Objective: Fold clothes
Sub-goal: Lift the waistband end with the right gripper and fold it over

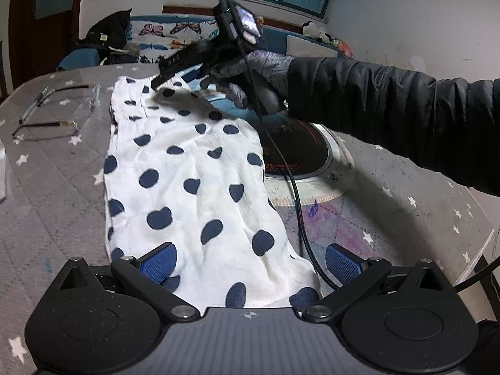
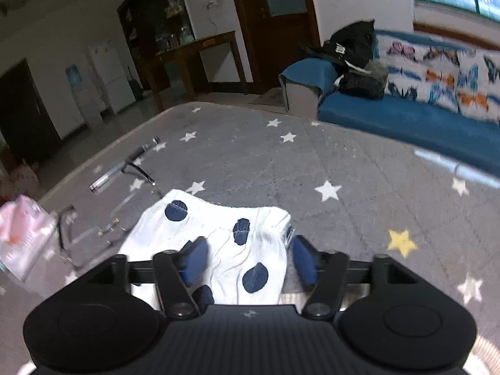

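- On the grey star-printed surface point(image 1: 56, 187) lies the white garment with navy dots point(image 1: 187, 187), spread lengthwise away from the left gripper point(image 1: 250, 265).
- Left gripper: blue fingers point(image 1: 157, 264) wide apart, clamped on nothing. Near hem of garment runs under the gripper body, so that edge is cut off from sight.
- Right gripper point(image 2: 247, 261), right wrist view: fingers point(image 2: 193, 259) apart, cloth lying between them, pads not pressing it. No earlier frame to judge by. Lower part of the cloth hidden behind the gripper body.
- Left wrist view: right gripper's tips at the far end of the garment, blurred; whether they touch the cloth I cannot tell.
- Gloved hand point(image 1: 250, 75) and dark padded sleeve point(image 1: 390, 109) hold the right gripper; a black cable point(image 1: 297, 193) hangs from it across the surface.
- Round dark-centred, white-rimmed object point(image 1: 312, 153) just beside the garment, partly covered by cloth and sleeve; its nature unclear.
- Spectacles point(image 1: 56, 112) left of the garment, apart from it.
- Pinkish packet point(image 2: 22, 234) at the right wrist view's left edge, blurred.
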`<state>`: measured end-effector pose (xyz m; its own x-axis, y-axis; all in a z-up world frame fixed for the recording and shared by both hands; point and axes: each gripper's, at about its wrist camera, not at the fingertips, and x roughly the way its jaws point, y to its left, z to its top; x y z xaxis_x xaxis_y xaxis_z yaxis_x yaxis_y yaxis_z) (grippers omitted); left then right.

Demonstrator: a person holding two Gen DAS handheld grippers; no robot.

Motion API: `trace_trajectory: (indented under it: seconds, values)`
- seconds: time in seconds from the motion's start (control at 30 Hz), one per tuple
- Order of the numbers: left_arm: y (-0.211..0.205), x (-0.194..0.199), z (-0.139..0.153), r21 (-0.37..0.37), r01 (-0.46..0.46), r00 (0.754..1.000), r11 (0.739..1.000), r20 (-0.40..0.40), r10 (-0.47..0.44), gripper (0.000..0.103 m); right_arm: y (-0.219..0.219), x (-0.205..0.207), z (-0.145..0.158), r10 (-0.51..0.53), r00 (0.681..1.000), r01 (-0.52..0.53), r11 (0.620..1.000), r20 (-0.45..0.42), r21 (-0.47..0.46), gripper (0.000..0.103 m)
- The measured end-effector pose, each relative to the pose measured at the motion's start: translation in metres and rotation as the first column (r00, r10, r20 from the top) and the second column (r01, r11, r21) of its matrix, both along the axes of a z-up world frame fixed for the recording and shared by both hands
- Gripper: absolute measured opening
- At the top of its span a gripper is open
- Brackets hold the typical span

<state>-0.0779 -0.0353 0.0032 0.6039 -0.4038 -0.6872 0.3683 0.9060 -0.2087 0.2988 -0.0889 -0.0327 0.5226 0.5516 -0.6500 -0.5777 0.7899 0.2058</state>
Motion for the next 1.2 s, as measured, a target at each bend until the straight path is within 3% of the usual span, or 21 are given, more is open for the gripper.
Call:
trace_trajectory:
  seconds: [0.1, 0.27, 0.33, 0.5, 0.57, 0.67, 0.7, 0.77, 0.87, 1.2]
  values:
    - [0.002, -0.001, 0.003, 0.000, 0.001, 1.000, 1.000, 0.012, -0.001, 0.103, 0.010, -0.004, -0.002, 0.021, 0.999, -0.019, 0.999, 0.039, -0.044, 0.071]
    - [0.002, -0.002, 0.002, 0.007, 0.013, 1.000, 1.000, 0.001, -0.013, 0.103, 0.007, -0.004, -0.001, 0.010, 0.999, -0.007, 0.998, 0.051, -0.059, 0.044]
    - [0.004, -0.005, 0.002, 0.018, 0.020, 1.000, 1.000, 0.002, -0.020, 0.103, 0.001, -0.001, 0.000, 0.006, 1.000, -0.005, 0.999, 0.031, -0.038, 0.039]
    - [0.012, -0.011, 0.006, 0.026, 0.019, 1.000, 0.999, 0.015, -0.020, 0.103, -0.012, 0.004, 0.001, -0.015, 1.000, 0.015, 1.000, -0.005, 0.014, 0.042]
    - [0.015, -0.012, 0.009, 0.026, 0.011, 1.000, 1.000, 0.023, -0.012, 0.103, -0.012, 0.005, 0.001, -0.024, 1.000, 0.024, 1.000, 0.001, 0.013, 0.054]
    - [0.020, -0.010, 0.010, 0.035, -0.013, 0.999, 0.999, 0.031, 0.012, 0.103, -0.010, 0.005, -0.001, -0.020, 1.000, 0.019, 1.000, 0.008, 0.021, 0.055]
    - [0.022, -0.008, 0.010, 0.038, -0.026, 0.999, 0.999, 0.028, 0.025, 0.103, -0.008, 0.004, -0.002, -0.007, 1.000, 0.007, 1.000, 0.011, 0.021, 0.052]
    - [0.025, -0.005, 0.009, 0.040, -0.057, 0.998, 0.998, 0.022, 0.056, 0.103, -0.008, 0.003, -0.002, 0.003, 1.000, -0.003, 1.000, 0.001, 0.028, 0.026]
    - [0.027, 0.003, 0.007, 0.026, -0.097, 0.995, 0.995, 0.007, 0.097, 0.103, -0.014, 0.004, -0.001, -0.015, 0.999, 0.019, 0.997, -0.049, 0.079, 0.014]
    - [0.029, 0.046, 0.001, 0.048, -0.197, 0.980, 0.979, 0.014, 0.196, 0.103, -0.035, -0.023, 0.025, -0.018, 1.000, 0.022, 0.987, -0.024, 0.157, 0.012]
